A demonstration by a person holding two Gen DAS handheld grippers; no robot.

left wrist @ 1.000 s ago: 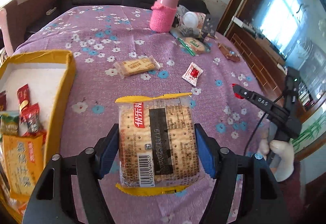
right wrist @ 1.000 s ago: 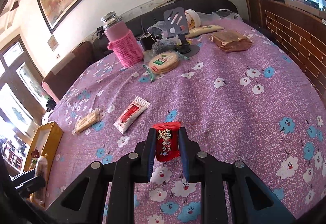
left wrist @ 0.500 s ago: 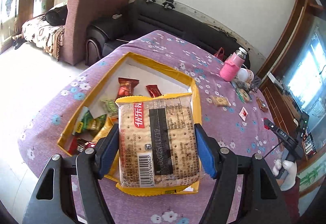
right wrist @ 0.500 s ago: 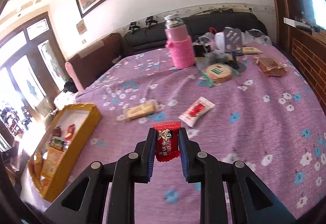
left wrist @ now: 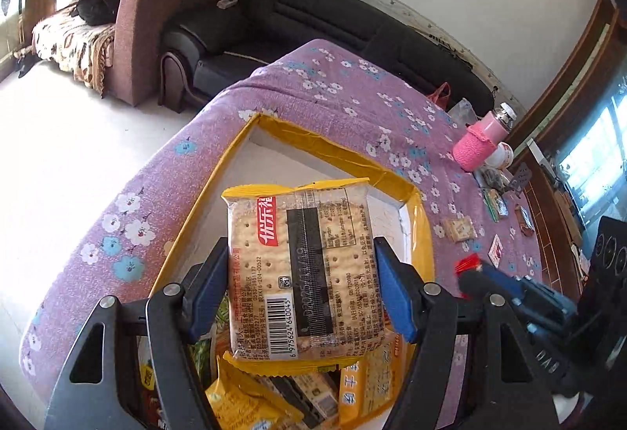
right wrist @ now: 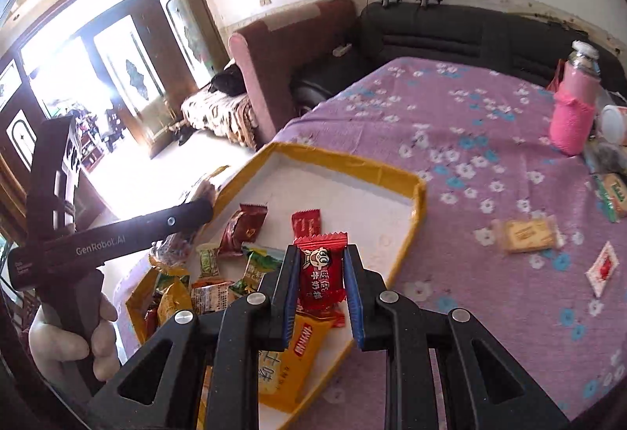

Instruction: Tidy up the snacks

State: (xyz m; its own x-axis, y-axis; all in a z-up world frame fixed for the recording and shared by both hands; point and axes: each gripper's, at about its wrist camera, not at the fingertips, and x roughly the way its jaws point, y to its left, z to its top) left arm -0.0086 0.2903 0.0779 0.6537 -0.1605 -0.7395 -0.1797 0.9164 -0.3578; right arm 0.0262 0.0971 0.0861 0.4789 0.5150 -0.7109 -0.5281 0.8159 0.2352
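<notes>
My left gripper [left wrist: 301,285] is shut on a clear cracker pack [left wrist: 301,273] with yellow ends and holds it above the near end of the yellow-rimmed box [left wrist: 337,152]. My right gripper [right wrist: 319,281] is shut on a red candy [right wrist: 321,273] and holds it over the same box [right wrist: 417,203], near its right rim. The box holds several wrapped snacks [right wrist: 247,226] and orange packs [right wrist: 290,355]. The right gripper's tip with the candy also shows in the left wrist view [left wrist: 468,267].
On the purple flowered tablecloth [right wrist: 470,124] lie a small cracker pack [right wrist: 525,234], a red-and-white sachet [right wrist: 603,267] and a round biscuit pack [right wrist: 615,191]. A pink-sleeved flask [right wrist: 574,112] stands at the far right. Sofas stand beyond the table's edge.
Both grippers have swung left from the open tablecloth to above the yellow box, still holding the cracker pack and the red candy. The right gripper has closed in beside the left one.
</notes>
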